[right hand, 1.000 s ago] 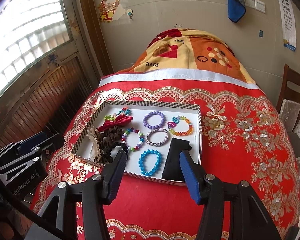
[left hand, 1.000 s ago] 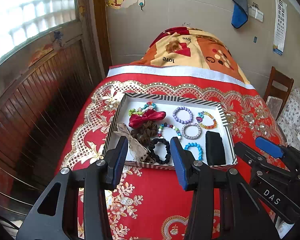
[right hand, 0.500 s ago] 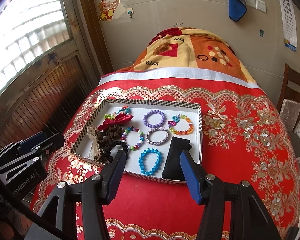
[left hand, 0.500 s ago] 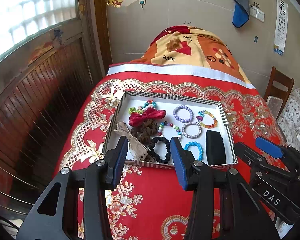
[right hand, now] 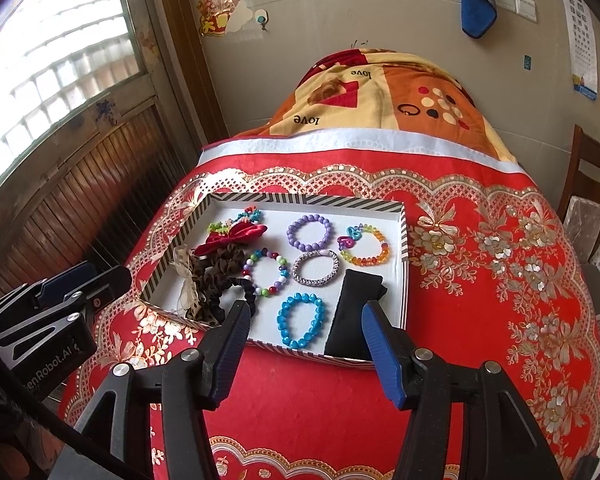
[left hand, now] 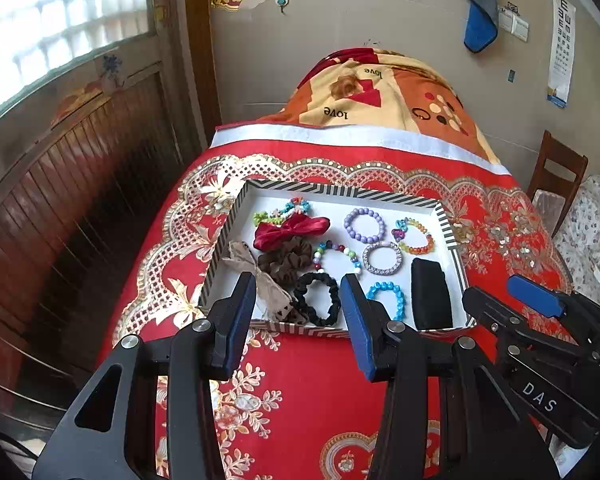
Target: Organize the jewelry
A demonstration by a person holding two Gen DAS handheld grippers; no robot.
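A white tray with a striped rim (left hand: 340, 191) (right hand: 308, 201) lies on the red tablecloth. It holds several bead bracelets: purple (left hand: 362, 225) (right hand: 310, 233), blue (left hand: 387, 300) (right hand: 301, 319), silver (left hand: 382, 258) (right hand: 315, 269), orange-yellow (right hand: 365, 245). On its left lie a red bow (left hand: 290, 231), a brown scrunchie (left hand: 286, 260), a black scrunchie (left hand: 315, 304) and a beige bow (left hand: 256, 276). A black pouch (left hand: 431, 299) (right hand: 352, 314) lies at the right. My left gripper (left hand: 296, 312) is open and empty above the tray's near edge. My right gripper (right hand: 305, 340) is open and empty there too.
The red and gold cloth (right hand: 480, 280) covers the table. An orange blanket (left hand: 380, 92) is heaped at the far end against the wall. A wooden wall panel (left hand: 60, 184) runs along the left. A wooden chair (left hand: 556, 172) stands at the right.
Both grippers have drifted only slightly; the tray and its contents have not moved. Both grippers stay open.
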